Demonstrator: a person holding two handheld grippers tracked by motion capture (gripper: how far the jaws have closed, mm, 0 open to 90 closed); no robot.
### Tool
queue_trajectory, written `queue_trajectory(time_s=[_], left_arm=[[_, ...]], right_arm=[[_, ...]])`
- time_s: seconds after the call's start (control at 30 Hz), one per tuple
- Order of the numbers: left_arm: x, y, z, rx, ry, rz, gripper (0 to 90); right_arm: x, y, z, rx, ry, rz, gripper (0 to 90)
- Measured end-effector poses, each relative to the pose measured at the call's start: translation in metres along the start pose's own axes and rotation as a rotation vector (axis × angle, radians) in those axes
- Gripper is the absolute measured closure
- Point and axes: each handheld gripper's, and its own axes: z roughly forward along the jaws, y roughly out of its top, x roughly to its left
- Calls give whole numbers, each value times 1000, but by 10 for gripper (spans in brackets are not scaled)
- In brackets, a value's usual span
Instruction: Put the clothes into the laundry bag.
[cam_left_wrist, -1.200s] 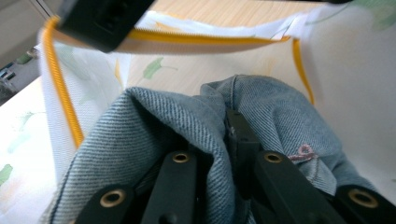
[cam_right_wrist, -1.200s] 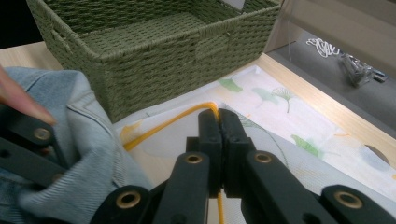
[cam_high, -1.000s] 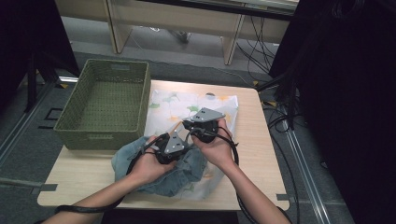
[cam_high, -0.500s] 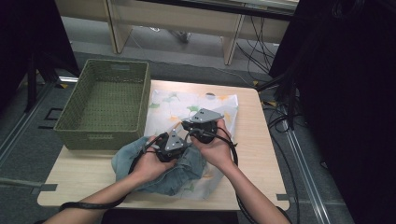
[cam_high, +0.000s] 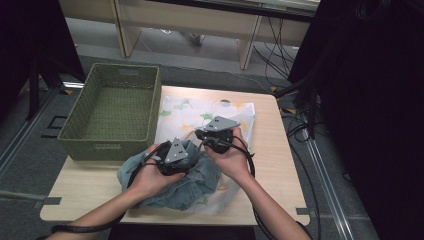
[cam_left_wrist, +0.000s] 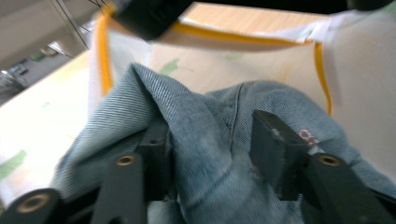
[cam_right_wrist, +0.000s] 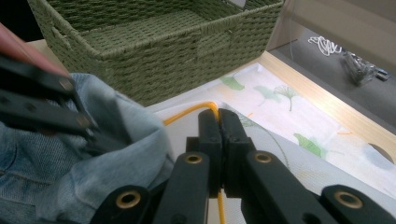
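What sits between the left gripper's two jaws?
A fold of the denim garment sits between the left gripper jaws, which have just been opening, in the left gripper view.

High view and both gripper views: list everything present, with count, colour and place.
Table: one, light wood, centre.
Basket: one, green woven, empty, on the table's left side.
Cloth: one, white with green leaf print and a yellow edge, spread beside the basket.
Denim: one, blue, bunched on the cloth's near part.
Desk: one, pale, beyond the table.
Cables: several, dark, on the floor at right.
Left gripper: one, black, jaws just opened, denim fold between them.
Right gripper: one, black, shut on the cloth's yellow edge.
Hands: two, holding the grippers.
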Motion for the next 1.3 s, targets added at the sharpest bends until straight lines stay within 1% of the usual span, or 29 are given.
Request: queue_trajectory(time_s=[0.13, 0.17, 0.2, 0.23, 0.27, 0.33, 0.37, 0.4, 0.43, 0.47, 0.5, 0.53, 0.57, 0.63, 0.67, 0.73, 0.87, 0.9, 0.97, 1.07, 1.13, 1.2, 1.3], left_arm=[[-1, 2, -16, -28, 5, 0, 423], [1, 3, -21, -48, 22, 8, 414], [2, 4, -26, -63, 25, 8, 404], [1, 4, -33, -68, 18, -18, 397], [2, 4, -38, -74, 23, -25, 393], [7, 4, -47, -94, 48, -30, 391], [11, 4, -51, -94, 62, -32, 390], [16, 2, -54, -90, 78, -38, 390], [18, 1, -55, -88, 83, -49, 390], [18, -1, -53, -87, 30, -101, 390], [28, -2, -56, -66, 140, -25, 392], [31, -4, -55, -55, 149, -19, 394], [34, -6, -54, -40, 150, -16, 397], [37, -10, -49, -13, 136, -23, 404], [38, -12, -46, -4, 128, -19, 412], [39, -14, -40, 17, 113, 2, 423], [41, -12, -25, 44, 84, 73, 449], [42, -11, -21, 48, 74, 82, 461], [44, -9, -14, 56, 60, 85, 517], [44, -10, -9, 95, 69, 93, 670], [43, -10, -10, 107, 70, 82, 788], [43, -9, -13, 107, 68, 64, 851], [39, -4, -22, 101, 57, 24, 863]], right_arm=[[0, 0, 0, -3, 1, -1, 900], [1, 0, 0, -3, 2, 0, 900], [1, 1, 0, -2, 2, 3, 900], [0, 0, 0, -3, 2, 0, 900], [2, 0, -1, 5, 0, 31, 900], [2, 0, -1, 5, 0, 31, 900], [2, 0, -1, 3, -1, 28, 900], [0, 0, 0, -3, 4, 5, 900], [1, 1, 0, -3, 5, 6, 900], [1, 1, 0, -4, 3, 4, 900], [1, 1, 0, -3, 1, -2, 900], [1, 1, 0, -3, 3, 1, 900], [1, 1, 0, -3, 3, 1, 900], [2, 1, 0, -2, 4, 3, 900], [1, 1, 0, -1, 4, 4, 900], [2, 1, 0, 0, 2, 10, 900], [2, 2, 0, -2, 2, -2, 900], [3, 1, -1, 1, 3, 13, 900], [2, 2, -1, -3, 2, -3, 900], [2, 1, -1, -1, 6, 2, 900], [1, 0, 0, 1, 4, 4, 900], [1, 0, 0, 3, 6, 2, 900], [0, 0, 1, 3, -3, -3, 900]])
